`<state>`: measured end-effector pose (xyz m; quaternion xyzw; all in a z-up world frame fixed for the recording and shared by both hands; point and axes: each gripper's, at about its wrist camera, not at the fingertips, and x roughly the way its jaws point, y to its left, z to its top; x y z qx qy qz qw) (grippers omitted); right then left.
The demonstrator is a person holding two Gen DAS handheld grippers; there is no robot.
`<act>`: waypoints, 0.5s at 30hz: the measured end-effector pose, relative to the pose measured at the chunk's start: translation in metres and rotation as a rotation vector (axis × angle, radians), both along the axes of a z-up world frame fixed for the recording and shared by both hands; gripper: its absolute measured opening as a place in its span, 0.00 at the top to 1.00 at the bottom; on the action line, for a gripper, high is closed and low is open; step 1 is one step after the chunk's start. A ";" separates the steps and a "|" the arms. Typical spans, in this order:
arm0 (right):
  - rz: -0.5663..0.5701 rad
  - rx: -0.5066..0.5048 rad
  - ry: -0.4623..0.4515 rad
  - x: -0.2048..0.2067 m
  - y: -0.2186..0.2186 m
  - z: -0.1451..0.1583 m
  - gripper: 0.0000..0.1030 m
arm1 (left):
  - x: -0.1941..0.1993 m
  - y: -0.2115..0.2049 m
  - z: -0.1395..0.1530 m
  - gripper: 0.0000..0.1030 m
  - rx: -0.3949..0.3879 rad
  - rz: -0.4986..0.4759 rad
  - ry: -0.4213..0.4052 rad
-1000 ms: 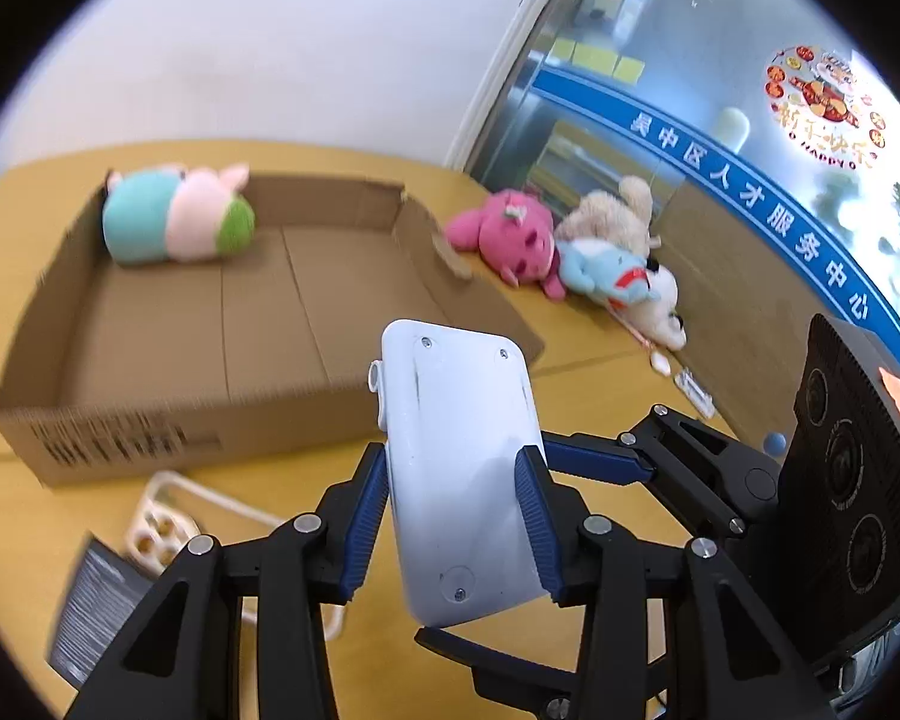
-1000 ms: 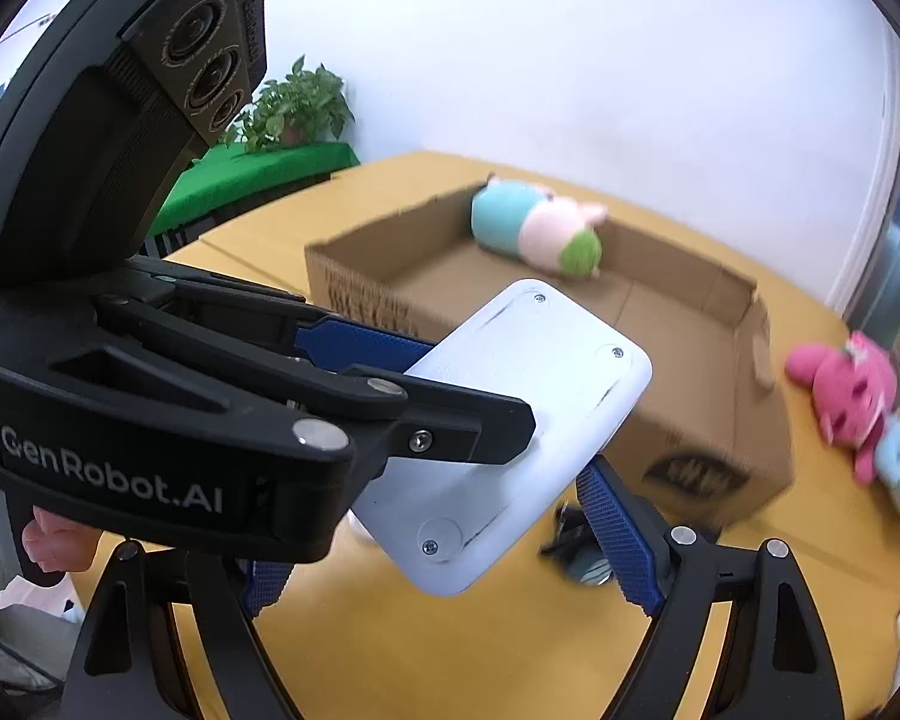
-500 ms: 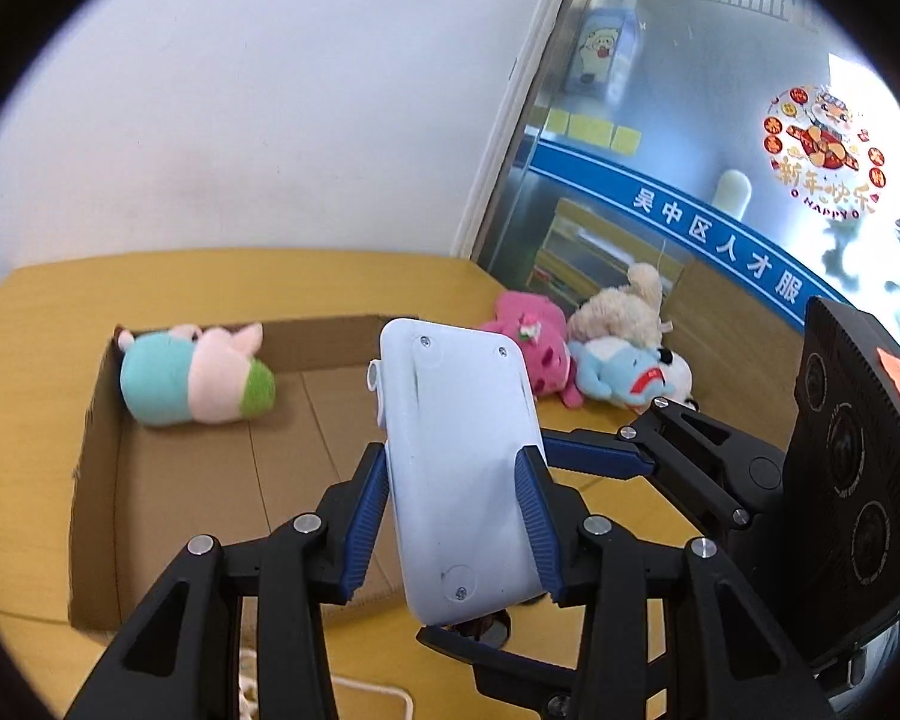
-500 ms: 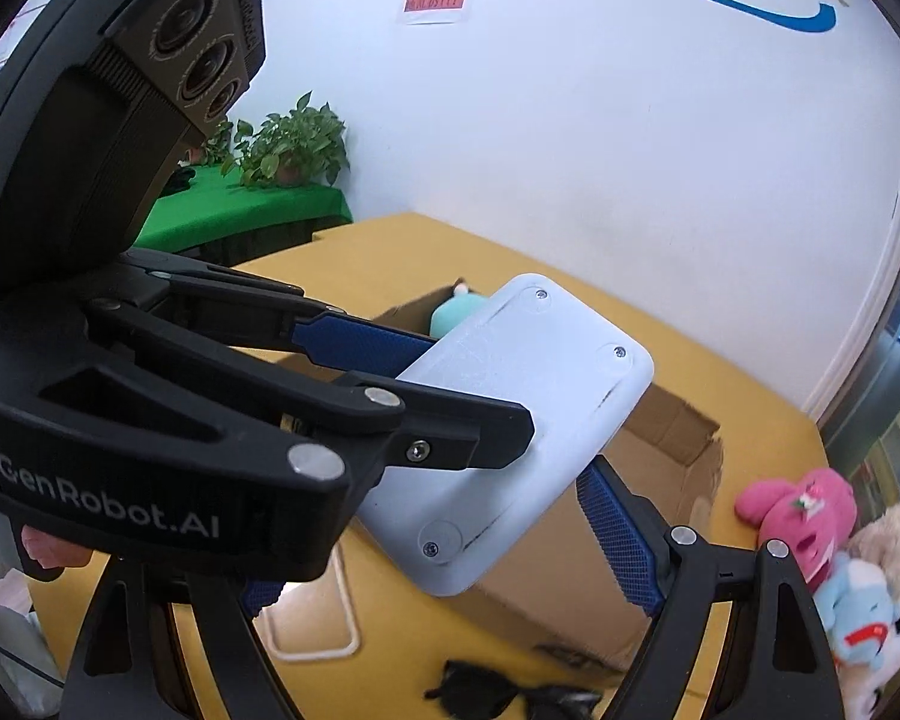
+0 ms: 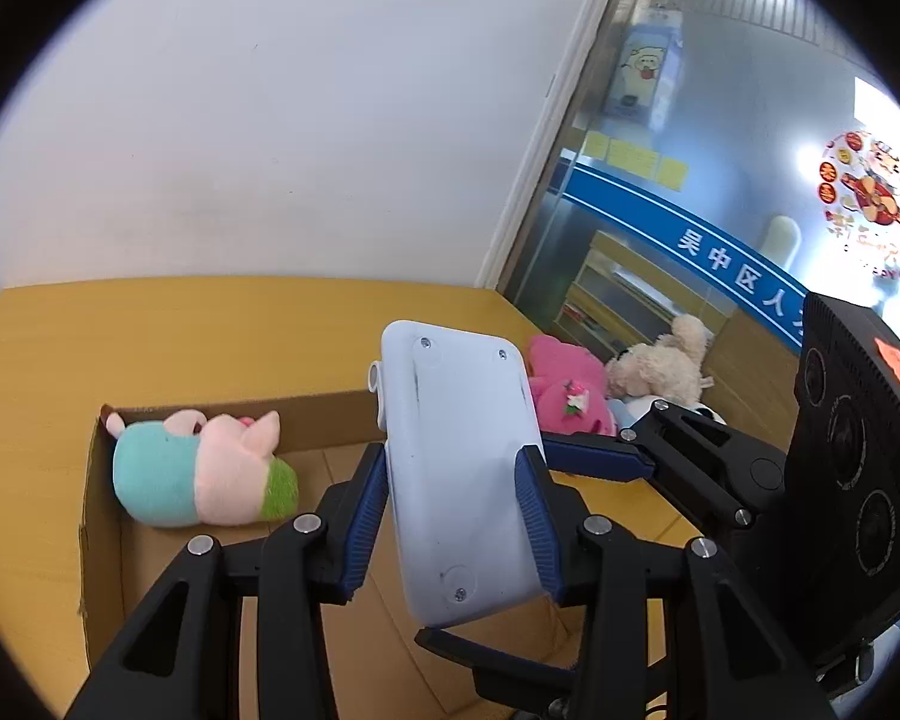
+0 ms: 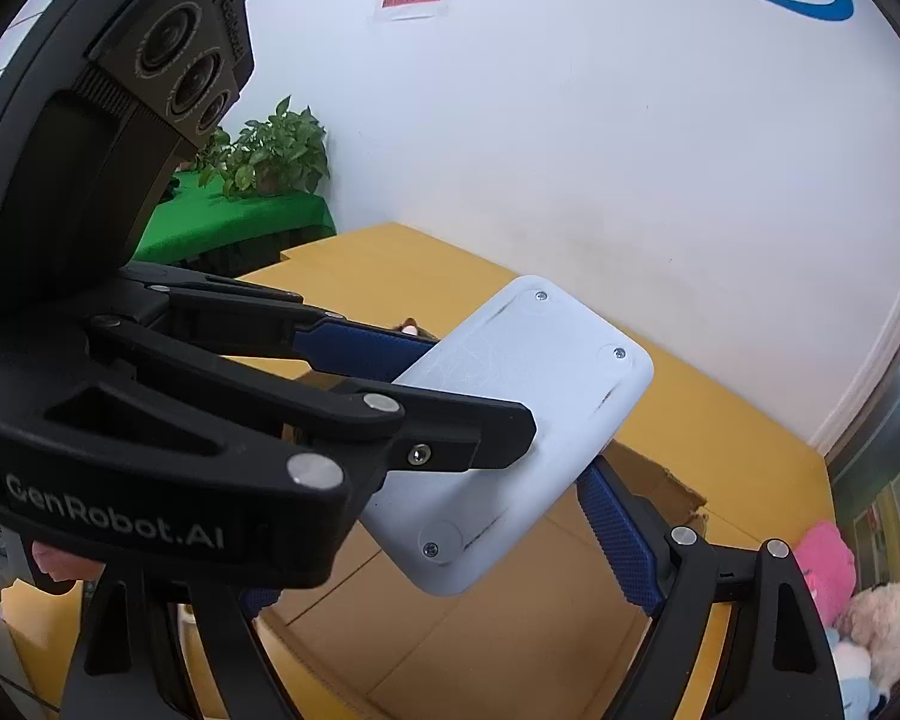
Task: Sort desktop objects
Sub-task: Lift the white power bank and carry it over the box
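Grippers carry white plastic device over cardboard box as sorting continues

Both the left gripper (image 5: 459, 516) and the right gripper (image 6: 480, 504) clamp the white device (image 5: 459, 480), which has risen from tabletop level a second ago and now hangs above the open cardboard box (image 5: 99, 510), suggesting a drop-off is near. Inside, a teal-and-pink plush pig (image 5: 201, 477) lies at 9 o'clock; pink plush (image 5: 564, 390) and cream plush (image 5: 666, 363) wait outside at 1 o'clock.

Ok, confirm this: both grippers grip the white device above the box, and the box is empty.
Not quite. The box is not empty: the left wrist view shows a teal and pink plush lying in it. The rest holds: the left gripper and right gripper both grip the white device above it.
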<state>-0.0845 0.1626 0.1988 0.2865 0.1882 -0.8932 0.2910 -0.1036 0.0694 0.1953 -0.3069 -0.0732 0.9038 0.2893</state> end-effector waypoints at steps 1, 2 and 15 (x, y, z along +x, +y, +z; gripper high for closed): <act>0.003 0.005 -0.004 -0.009 -0.001 -0.001 0.17 | -0.010 0.002 0.000 0.59 -0.003 0.004 -0.006; 0.004 0.009 -0.007 -0.022 0.000 -0.002 0.17 | -0.019 0.002 -0.001 0.59 -0.002 0.005 -0.011; -0.018 -0.008 -0.242 -0.145 0.022 -0.088 0.17 | -0.140 0.036 -0.083 0.59 -0.053 0.017 -0.219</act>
